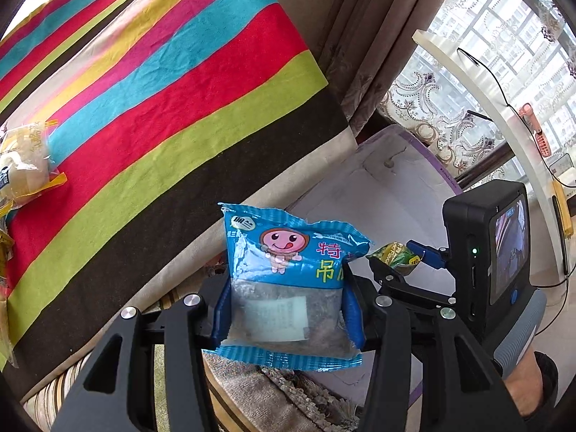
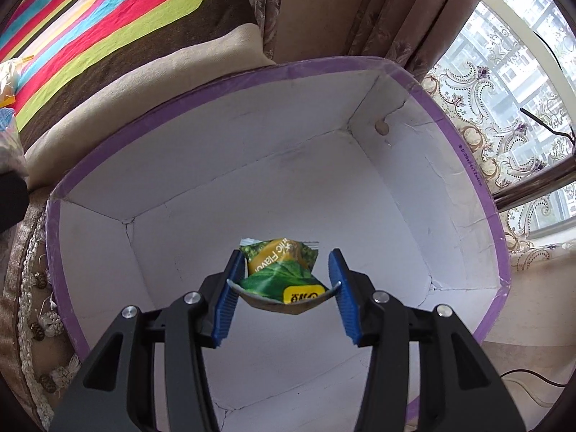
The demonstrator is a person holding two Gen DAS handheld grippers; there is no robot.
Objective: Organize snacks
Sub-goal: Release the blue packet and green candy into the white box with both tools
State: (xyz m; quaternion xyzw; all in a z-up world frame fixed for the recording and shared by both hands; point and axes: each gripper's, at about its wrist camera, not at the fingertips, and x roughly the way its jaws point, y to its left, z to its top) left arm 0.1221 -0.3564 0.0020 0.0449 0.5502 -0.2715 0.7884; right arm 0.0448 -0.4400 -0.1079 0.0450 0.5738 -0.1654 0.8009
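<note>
Currently grips a blue snack packet (image 1: 288, 280) in the left tool (image 1: 288, 309), blue pads (image 1: 351, 309) pressed against both side edges, packet upright with its cartoon face toward the camera and its clear lower half showing a paper slip inside. Holds that packet in the air over the sofa's edge, just beside the white box (image 1: 396, 172) with the purple rim, not yet above its opening. Grips a green-and-yellow snack packet (image 2: 284, 273) in the right tool (image 2: 286, 262), clenched so that the packet's lower seam bows between the two pads; left pad flat against the packet's side, right pad touching only the curled seam end. Hangs that packet inside the mouth of the white box, above its bare floor, apart from all walls. Shows the right tool also in the left wrist view, near the blue packet's right side. Leaves more wrapped snacks (image 1: 25, 165) lying on the striped blanket (image 1: 162, 90) at the far left, well apart from the box. Puts brown curtains (image 2: 324, 10) and a lace-covered window (image 2: 504, 126) behind the box.
</note>
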